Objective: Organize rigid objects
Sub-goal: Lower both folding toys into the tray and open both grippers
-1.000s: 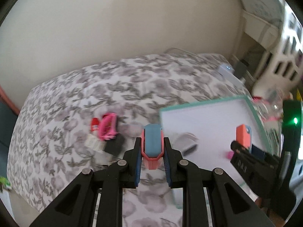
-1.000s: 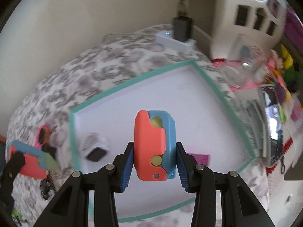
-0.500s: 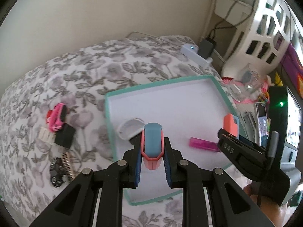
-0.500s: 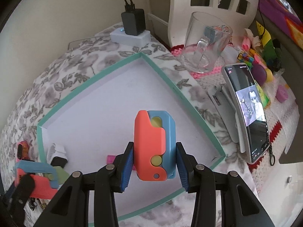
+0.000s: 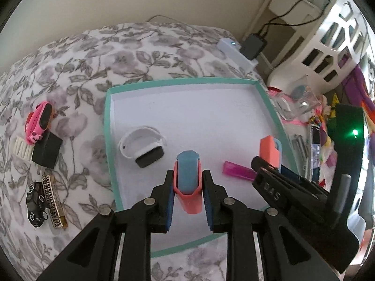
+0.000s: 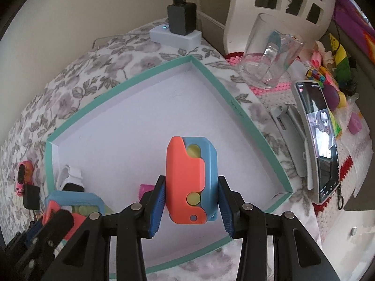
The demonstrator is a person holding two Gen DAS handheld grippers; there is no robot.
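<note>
Both coral-and-blue plastic blocks have been carried over the teal-rimmed white tray (image 5: 110, 140). The left gripper (image 5: 188, 201) is opening around one (image 5: 187, 182). The right gripper (image 6: 191, 207) stays clamped on the other (image 6: 191, 180).

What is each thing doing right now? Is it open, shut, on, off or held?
Left gripper: holds left folding toy over the box, jaws opening.
Right gripper: shut on right folding toy.
White watch: lying in box, strap looped.
Pink stick: lying in box.
Phone: screen on.
Power strip: light on, black charger plugged in.
Glass mug: upright.
</note>
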